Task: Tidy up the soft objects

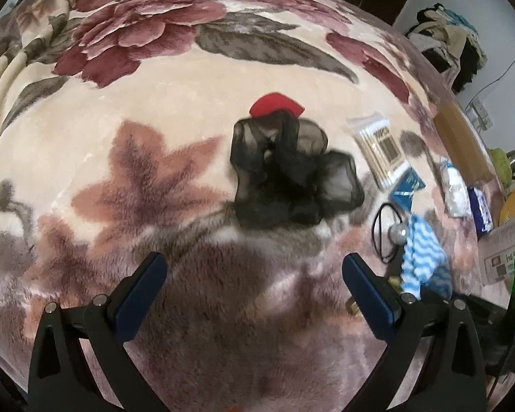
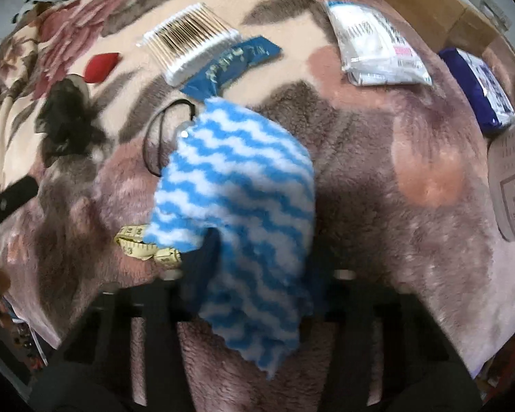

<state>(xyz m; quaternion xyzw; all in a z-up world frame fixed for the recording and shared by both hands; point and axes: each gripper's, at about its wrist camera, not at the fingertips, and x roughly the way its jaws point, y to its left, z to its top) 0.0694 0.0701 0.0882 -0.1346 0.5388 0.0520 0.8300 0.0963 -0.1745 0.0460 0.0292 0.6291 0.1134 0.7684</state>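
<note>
Striped cloth (image 2: 237, 206) clamped in right gripper (image 2: 254, 274); left gripper (image 1: 254, 274) spread wide, black scrunchie (image 1: 292, 171) just ahead.

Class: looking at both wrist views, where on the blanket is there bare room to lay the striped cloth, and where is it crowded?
Free: the wide stretch left of the black scrunchie. Crowded: right of it, around the cotton swabs, blue packet and hair tie.
</note>
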